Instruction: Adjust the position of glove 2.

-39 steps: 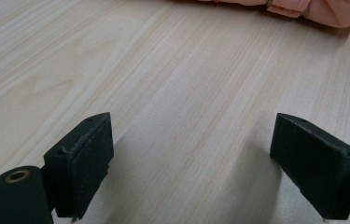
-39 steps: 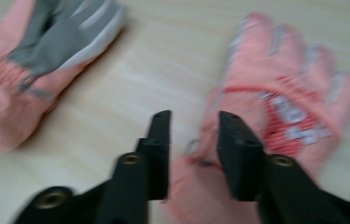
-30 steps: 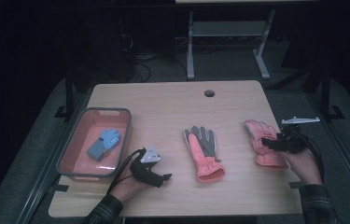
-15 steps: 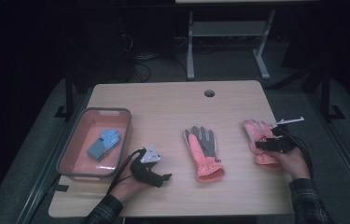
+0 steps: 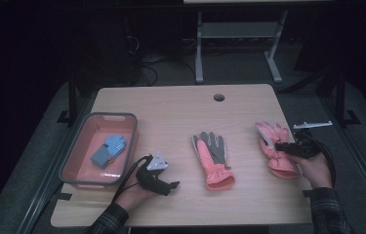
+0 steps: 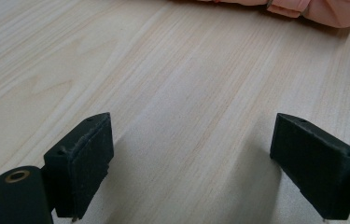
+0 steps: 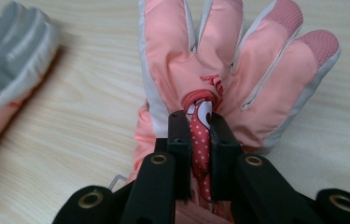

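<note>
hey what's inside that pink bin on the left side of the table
Inside the pink bin lies one blue glove, flat on the bottom with its fingers toward the far end. The rest of the bottom looks bare. Whatever might be under the glove is covered.

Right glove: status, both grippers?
Right gripper jaws just closed, pinching a fold of the right pink glove. Left gripper jaws open on bare table. Second pink glove mid-table, blue glove in tray. Nothing blocking.
</note>
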`<state>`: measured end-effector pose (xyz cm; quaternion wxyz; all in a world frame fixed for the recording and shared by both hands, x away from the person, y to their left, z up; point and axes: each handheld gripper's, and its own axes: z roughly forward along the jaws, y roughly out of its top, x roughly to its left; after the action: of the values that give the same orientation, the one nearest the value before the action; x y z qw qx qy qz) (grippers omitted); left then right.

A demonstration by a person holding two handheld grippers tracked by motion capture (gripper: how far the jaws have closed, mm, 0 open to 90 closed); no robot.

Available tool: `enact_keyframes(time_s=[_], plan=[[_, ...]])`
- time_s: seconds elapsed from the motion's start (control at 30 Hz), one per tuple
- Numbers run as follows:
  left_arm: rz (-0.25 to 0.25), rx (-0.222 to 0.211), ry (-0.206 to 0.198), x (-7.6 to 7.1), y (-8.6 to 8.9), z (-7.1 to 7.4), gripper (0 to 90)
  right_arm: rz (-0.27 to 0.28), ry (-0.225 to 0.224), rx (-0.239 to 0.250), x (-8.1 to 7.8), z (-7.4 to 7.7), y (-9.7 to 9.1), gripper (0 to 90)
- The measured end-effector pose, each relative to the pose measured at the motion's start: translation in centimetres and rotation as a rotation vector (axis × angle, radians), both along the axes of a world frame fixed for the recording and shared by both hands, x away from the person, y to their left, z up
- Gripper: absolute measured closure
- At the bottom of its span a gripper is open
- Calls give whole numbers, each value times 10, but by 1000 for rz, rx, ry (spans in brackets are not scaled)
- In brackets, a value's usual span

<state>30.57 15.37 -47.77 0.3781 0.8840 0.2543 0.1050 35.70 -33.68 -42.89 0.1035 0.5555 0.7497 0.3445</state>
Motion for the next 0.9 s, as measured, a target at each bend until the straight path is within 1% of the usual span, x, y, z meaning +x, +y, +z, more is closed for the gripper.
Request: enact_keyframes(time_s=[0.1, 0.13, 0.17, 0.2, 0.23, 0.27, 0.33, 0.5, 0.57, 0.6, 0.63, 0.67, 0.77, 0.9], plan=[[0, 0, 0, 0, 0, 0, 128, 14, -12, 30, -3, 11, 5, 824], [0, 0, 0, 0, 0, 0, 128, 14, -12, 30, -3, 11, 5, 824], [0, 0, 0, 0, 0, 0, 128, 30, -21, 45, -5, 19, 11, 823], [0, 0, 0, 0, 0, 0, 128, 40, -23, 48, -7, 22, 14, 823], [0, 0, 0, 0, 0, 0, 128, 40, -23, 48, -7, 22, 14, 823], [-1, 0, 0, 0, 0, 0, 128, 64, -37, 44, -8, 29, 23, 823], [0, -1, 0, 0, 0, 0, 128, 84, -44, 43, -9, 34, 32, 823], [-3, 5, -2, 0, 0, 0, 128, 128, -42, 78, -11, 44, 54, 823], [1, -3, 3, 0, 0, 0, 128, 145, -42, 73, -12, 48, 65, 823], [1, -2, 0, 0, 0, 0, 128, 161, -48, 83, -13, 51, 71, 823], [1, -2, 0, 0, 0, 0, 128, 161, -48, 83, -13, 51, 71, 823], [-6, 9, -4, 1, 0, 0, 128, 167, -48, 82, -14, 52, 75, 823], [-3, 3, -2, 0, 0, 0, 128, 197, -65, 90, -16, 60, 93, 822], [0, 0, -1, 0, 0, 0, 128, 221, -69, 90, -19, 64, 113, 821]])
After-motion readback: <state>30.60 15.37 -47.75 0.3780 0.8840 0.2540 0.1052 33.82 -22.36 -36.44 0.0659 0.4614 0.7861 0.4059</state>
